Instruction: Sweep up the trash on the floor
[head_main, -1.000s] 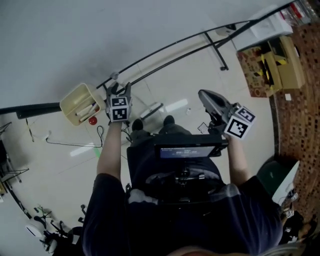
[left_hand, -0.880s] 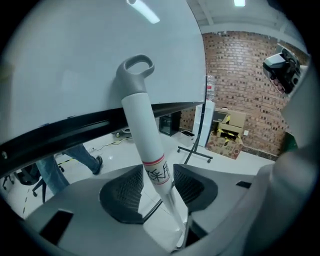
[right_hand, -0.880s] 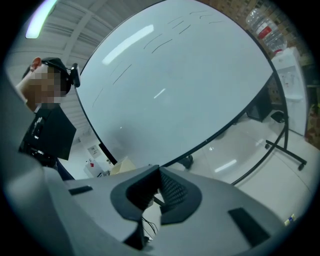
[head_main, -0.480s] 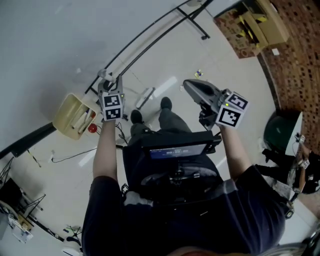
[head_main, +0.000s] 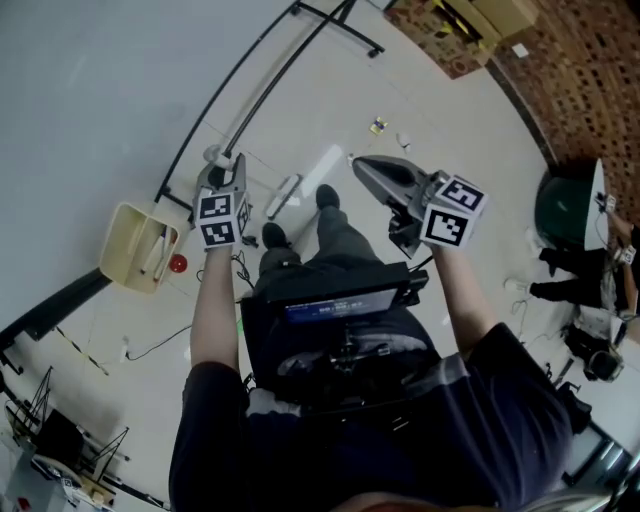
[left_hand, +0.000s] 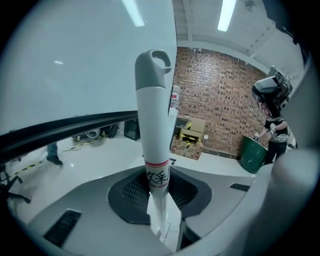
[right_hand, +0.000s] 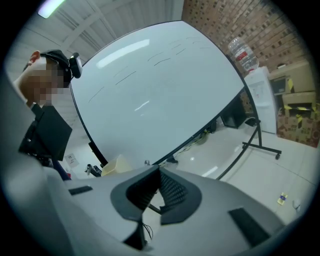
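One red-edged label (left_hand: 157, 176) with black characters circles handle (left_hand: 151, 115)

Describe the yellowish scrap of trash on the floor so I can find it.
Start from the whiteboard's black floor stand at the head view's top. On the pale floor below it, ahead of the right gripper, lies the yellowish scrap. Its neighbour, a white bit, is colourless.

Yellow dustpan (head_main: 135, 250) lies near the left gripper (head_main: 226, 165).
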